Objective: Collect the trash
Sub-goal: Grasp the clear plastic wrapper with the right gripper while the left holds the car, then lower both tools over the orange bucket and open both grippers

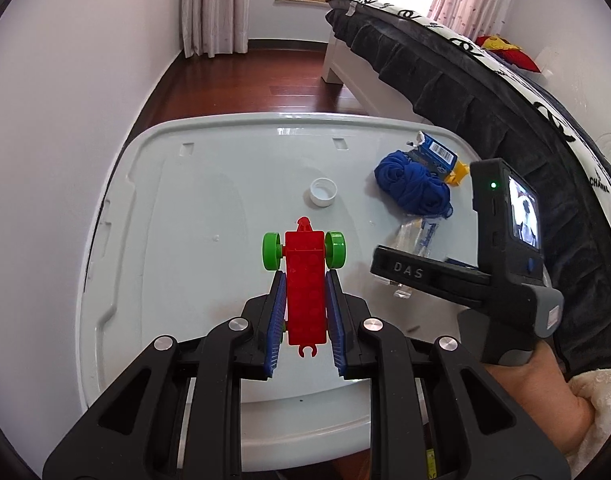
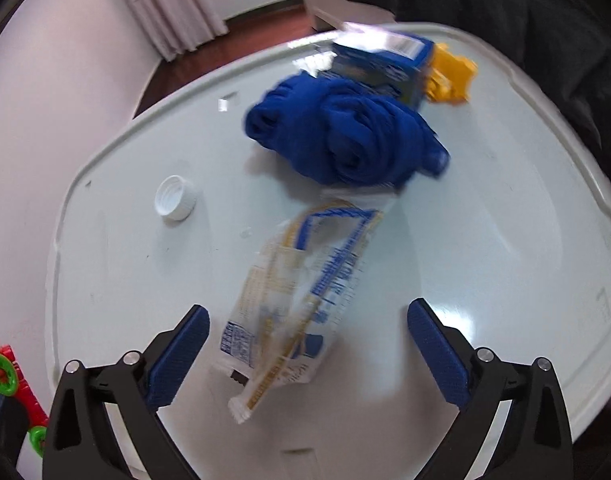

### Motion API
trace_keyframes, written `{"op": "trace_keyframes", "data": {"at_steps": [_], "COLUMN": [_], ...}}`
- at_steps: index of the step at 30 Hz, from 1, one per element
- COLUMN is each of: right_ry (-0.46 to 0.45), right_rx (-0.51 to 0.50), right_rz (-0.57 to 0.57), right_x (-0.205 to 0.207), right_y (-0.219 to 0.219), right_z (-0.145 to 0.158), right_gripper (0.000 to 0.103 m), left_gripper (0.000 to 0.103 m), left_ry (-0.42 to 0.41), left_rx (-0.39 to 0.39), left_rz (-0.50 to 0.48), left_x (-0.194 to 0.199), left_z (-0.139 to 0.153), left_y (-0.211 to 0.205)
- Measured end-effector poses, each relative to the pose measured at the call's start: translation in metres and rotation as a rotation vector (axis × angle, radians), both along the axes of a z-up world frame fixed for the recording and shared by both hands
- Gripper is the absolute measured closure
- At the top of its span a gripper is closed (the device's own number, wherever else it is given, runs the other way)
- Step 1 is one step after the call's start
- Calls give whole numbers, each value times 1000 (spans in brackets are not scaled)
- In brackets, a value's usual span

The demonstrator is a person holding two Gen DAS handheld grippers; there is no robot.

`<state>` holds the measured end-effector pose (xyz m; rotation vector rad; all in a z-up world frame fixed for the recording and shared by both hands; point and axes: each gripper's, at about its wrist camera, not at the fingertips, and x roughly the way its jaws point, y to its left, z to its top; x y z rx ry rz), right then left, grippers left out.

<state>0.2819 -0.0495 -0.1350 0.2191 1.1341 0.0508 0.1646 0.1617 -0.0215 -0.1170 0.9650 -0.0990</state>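
Note:
My left gripper (image 1: 305, 280) is shut on a red toy car with green wheels (image 1: 305, 280), held just above the pale table (image 1: 185, 240); the car also shows at the lower left of the right wrist view (image 2: 9, 380). My right gripper (image 2: 307, 316) is open, its pads on either side of a clear plastic wrapper with blue and yellow print (image 2: 301, 292) lying flat on the table (image 2: 485, 240). A white bottle cap (image 2: 175, 198) lies left of it, also seen in the left wrist view (image 1: 323, 192). A torn blue carton (image 2: 381, 68) lies at the far edge.
A bundle of blue cloth (image 2: 341, 136) lies beyond the wrapper. A yellow toy piece (image 2: 451, 76) sits by the carton. A bed with dark bedding (image 1: 485, 92) runs along the table's right side. A white wall (image 1: 65, 120) is on the left.

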Motion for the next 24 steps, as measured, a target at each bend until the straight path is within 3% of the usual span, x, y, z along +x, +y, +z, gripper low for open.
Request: {"op": "trace_keyframes", "data": {"at_steps": [1,2,3,9,15,19,24], "right_ry": [-10,-13,-13,13,-1,-33,-45], "right_rx": [-14,-34,-20,104,137,173,124], "right_rz": [20,31,40,71,144,219,352], "right_x": [-1,0,0,-3,-30,-71,-151], "right_y": [1,1,-2,-30,-39,-59,-93], "right_z": [1,2,3,3,16,49,81], "right_gripper": [26,62,84,92,93,92,92], "left_gripper": [83,83,83,83,83,83,83], "left_ry": [-2,-3,-10,-34,-35,19,131], "left_rx": [-2,-8,-9,-12,8,-20,-33], "left_rz": [-5,-14,-14,-33,-108,-187,-330], "left_x": [0,0,-1,-4,-15,-32,-78], "left_z": [0,1,3,9,11,5,-16], "left_y": [-1,-2,-3,-10,-33,-56,-99]}}
